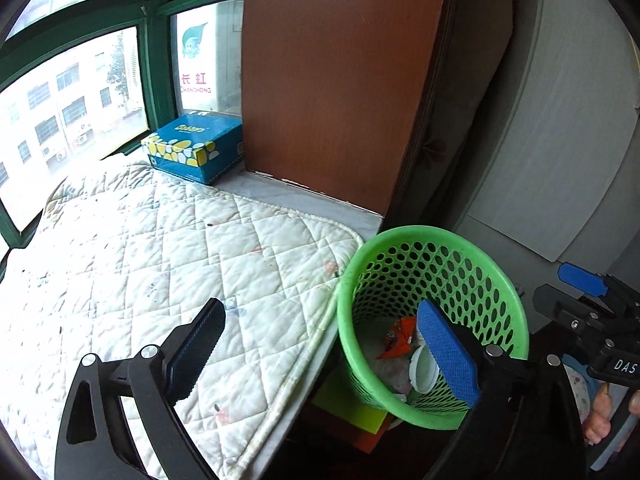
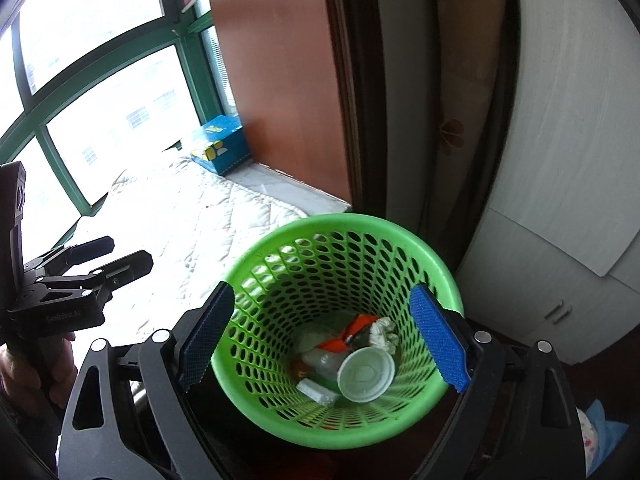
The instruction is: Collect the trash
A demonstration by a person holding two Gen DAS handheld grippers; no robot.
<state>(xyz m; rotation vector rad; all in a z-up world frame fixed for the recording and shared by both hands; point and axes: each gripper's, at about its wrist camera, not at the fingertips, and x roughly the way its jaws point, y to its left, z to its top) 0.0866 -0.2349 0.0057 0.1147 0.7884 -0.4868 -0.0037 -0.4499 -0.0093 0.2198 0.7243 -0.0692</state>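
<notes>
Green bin point(image 2: 340, 328) already held the trash, so both spread, empty tongs point(image 2: 320, 336) point(image 1: 320, 352) should lift straight out.

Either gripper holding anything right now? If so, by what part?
Nothing held. Left gripper and right gripper are both open and empty; the trash already lies inside the green basket.
</notes>
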